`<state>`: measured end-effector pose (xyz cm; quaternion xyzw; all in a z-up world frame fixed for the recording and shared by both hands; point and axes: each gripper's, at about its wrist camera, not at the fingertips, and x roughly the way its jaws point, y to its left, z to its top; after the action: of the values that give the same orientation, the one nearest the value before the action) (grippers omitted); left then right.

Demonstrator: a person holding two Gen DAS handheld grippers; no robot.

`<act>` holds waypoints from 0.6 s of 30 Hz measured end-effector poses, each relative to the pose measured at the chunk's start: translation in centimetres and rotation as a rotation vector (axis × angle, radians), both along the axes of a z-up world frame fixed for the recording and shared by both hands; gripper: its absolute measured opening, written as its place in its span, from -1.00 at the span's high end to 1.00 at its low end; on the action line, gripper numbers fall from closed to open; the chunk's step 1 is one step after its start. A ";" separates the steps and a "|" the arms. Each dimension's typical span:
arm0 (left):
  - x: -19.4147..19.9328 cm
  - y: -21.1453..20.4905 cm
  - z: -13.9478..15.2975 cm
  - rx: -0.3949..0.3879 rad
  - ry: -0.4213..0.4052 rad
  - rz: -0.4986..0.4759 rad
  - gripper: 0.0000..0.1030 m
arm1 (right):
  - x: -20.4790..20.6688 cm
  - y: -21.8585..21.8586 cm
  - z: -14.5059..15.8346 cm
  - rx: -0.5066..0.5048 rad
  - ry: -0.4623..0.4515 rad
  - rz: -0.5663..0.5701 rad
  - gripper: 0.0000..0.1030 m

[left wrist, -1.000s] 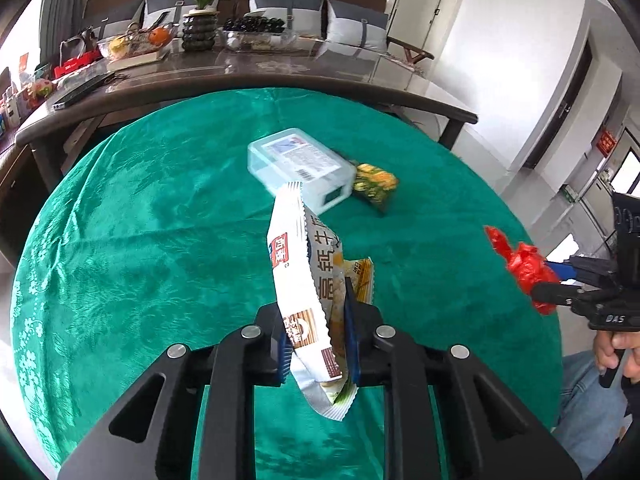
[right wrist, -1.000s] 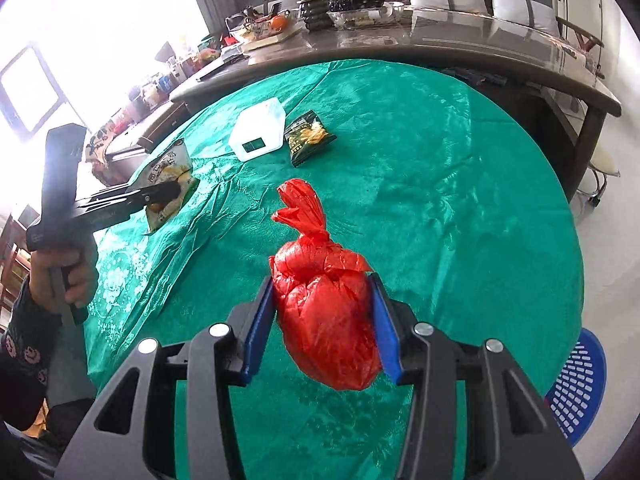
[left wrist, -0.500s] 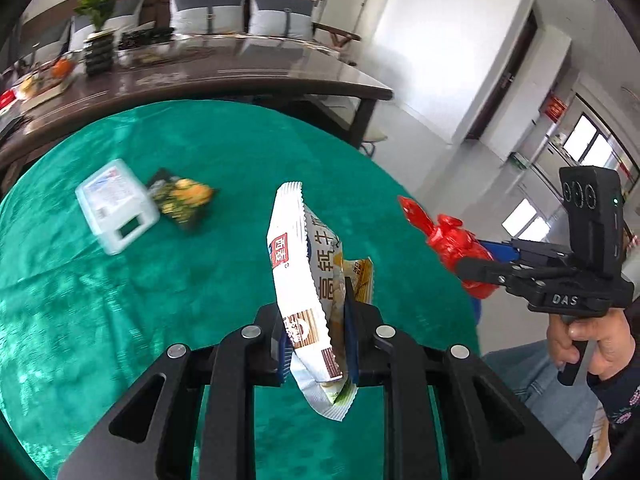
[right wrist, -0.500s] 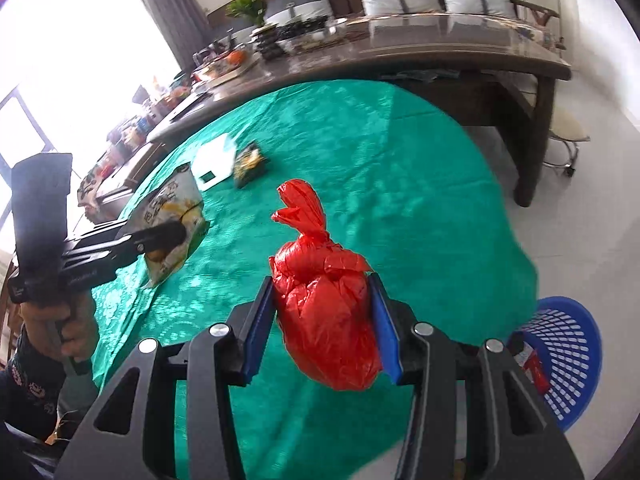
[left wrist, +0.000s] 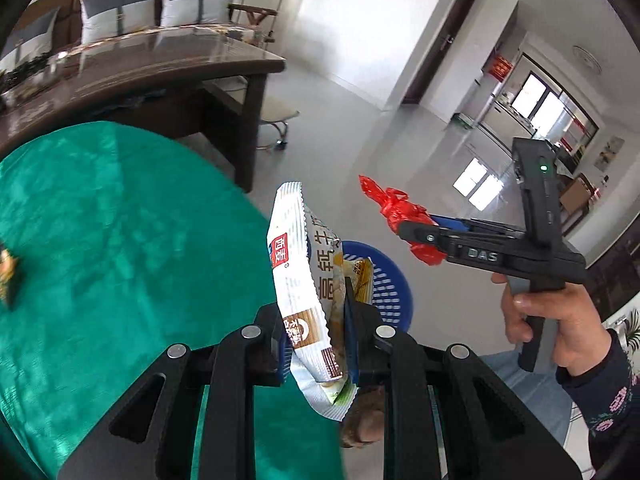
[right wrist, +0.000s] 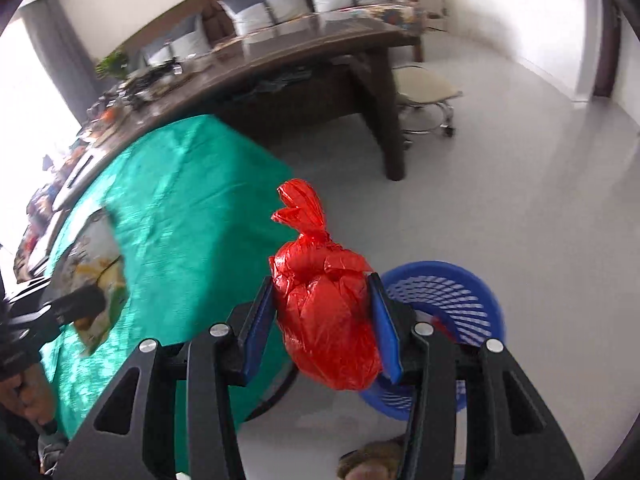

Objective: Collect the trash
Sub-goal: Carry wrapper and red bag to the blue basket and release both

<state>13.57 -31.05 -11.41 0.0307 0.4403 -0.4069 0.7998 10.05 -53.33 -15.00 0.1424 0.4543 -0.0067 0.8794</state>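
Standing upright in the clamped left gripper (left wrist: 316, 344), white snack wrapper (left wrist: 298, 276), right gripper (right wrist: 326, 320) squeezing knotted red bag (right wrist: 326, 312), knot up, blue basket (right wrist: 452, 292) below.

A shiny, crinkled white foil snack wrapper (left wrist: 298, 280) with serrated edges and a glossy, wrinkled red thin-plastic bag tied in a knot (right wrist: 324, 312) are seen, each between matt black plastic gripper fingers (right wrist: 208, 392) lined with smooth blue pads (right wrist: 256, 328) and fitted with bright metal pins. The round table is covered by a green patterned cloth with a satin sheen (left wrist: 120, 240). A blue perforated plastic basket (right wrist: 452, 304) stands on a smooth, pale, reflective floor (right wrist: 520, 200), and the long dark wooden table (left wrist: 140, 72) is polished to a gloss.
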 end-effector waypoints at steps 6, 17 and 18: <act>-0.3 -8.2 -2.1 0.041 0.015 -0.044 0.61 | -0.7 -5.8 -3.0 0.000 0.043 -0.137 0.13; 1.8 -17.5 -9.6 0.110 0.095 -0.086 0.60 | -2.7 -11.4 -7.4 0.075 0.132 -0.229 0.13; 1.9 -18.0 -10.1 0.114 0.101 -0.088 0.60 | -2.7 -11.6 -7.6 0.085 0.136 -0.235 0.13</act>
<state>15.48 -49.04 -21.49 0.0749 0.5006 -0.4168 0.7550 7.37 -64.95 -22.63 0.2310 0.4928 -0.0999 0.8329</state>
